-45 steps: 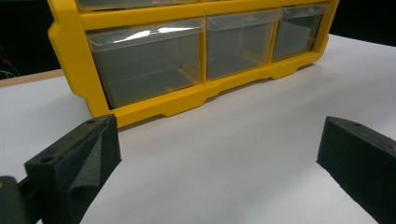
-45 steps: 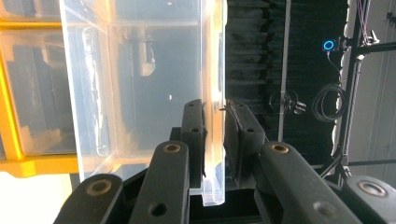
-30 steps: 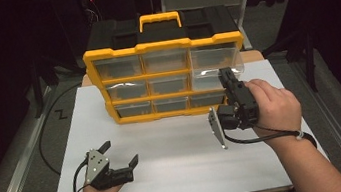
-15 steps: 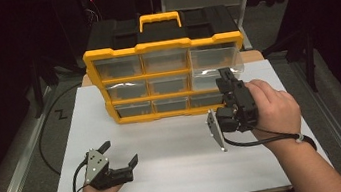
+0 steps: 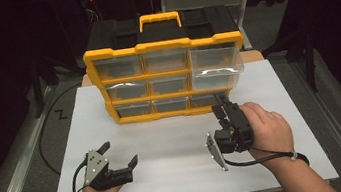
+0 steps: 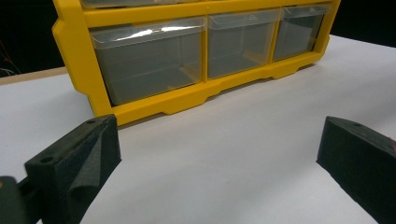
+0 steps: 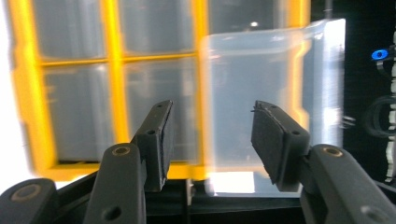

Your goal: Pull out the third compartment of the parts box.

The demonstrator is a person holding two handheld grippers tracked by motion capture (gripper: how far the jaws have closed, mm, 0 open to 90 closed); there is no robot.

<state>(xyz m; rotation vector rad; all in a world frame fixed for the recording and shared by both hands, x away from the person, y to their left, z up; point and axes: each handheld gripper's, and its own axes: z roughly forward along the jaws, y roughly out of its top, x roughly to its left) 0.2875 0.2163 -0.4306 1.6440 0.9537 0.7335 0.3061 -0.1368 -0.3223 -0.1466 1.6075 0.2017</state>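
Yellow drawer organizer [image 5: 166, 76] on counter [image 5: 177, 160]; top-right clear drawer [image 5: 216, 63] pulled out. Left gripper [image 5: 118, 154] wide, empty. Right gripper [image 5: 220, 106] narrowly parted, empty.

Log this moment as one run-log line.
left gripper: open, resting on table | right gripper: open, empty, facing organizer | top-right drawer: pulled out

Each hand-held gripper [image 5: 118, 154] is black — grey three-cornered plate [image 5: 94, 163], trailing black cable [image 5: 267, 155], brass-coloured screws.

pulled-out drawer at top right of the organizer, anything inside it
The clear drawer juts forward from the yellow organizer. Through its front and walls nothing shows inside. Glare on the plastic hides part of its floor, so a small item could be missed.
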